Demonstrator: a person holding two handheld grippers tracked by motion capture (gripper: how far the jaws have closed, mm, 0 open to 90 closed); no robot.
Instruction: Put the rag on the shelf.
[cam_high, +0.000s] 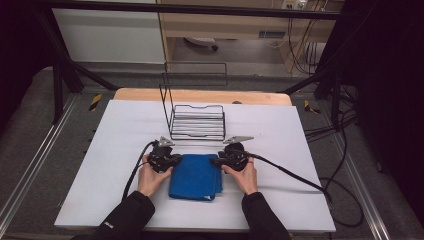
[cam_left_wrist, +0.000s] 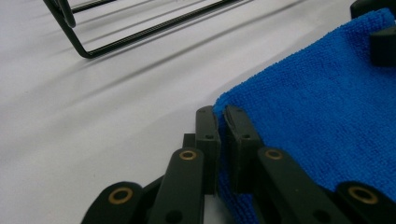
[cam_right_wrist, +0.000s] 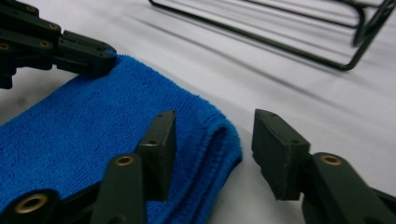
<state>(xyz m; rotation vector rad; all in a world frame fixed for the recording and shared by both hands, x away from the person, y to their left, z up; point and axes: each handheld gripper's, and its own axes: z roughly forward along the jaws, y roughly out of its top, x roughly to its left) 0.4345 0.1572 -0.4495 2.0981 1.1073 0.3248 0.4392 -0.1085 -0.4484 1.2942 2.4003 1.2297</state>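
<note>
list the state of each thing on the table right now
blue terry cloth: folded, lying flat on the table
black wire rack: upright, empty, behind the cloth
left gripper: shut on the cloth's corner
right gripper: open, jaws set around the cloth's folded corner, not yet pinching
white table sheet: flat

The towel (cam_high: 195, 176) lies on the table (cam_high: 120, 130), the wire rack (cam_high: 197, 122) just behind it.
</note>
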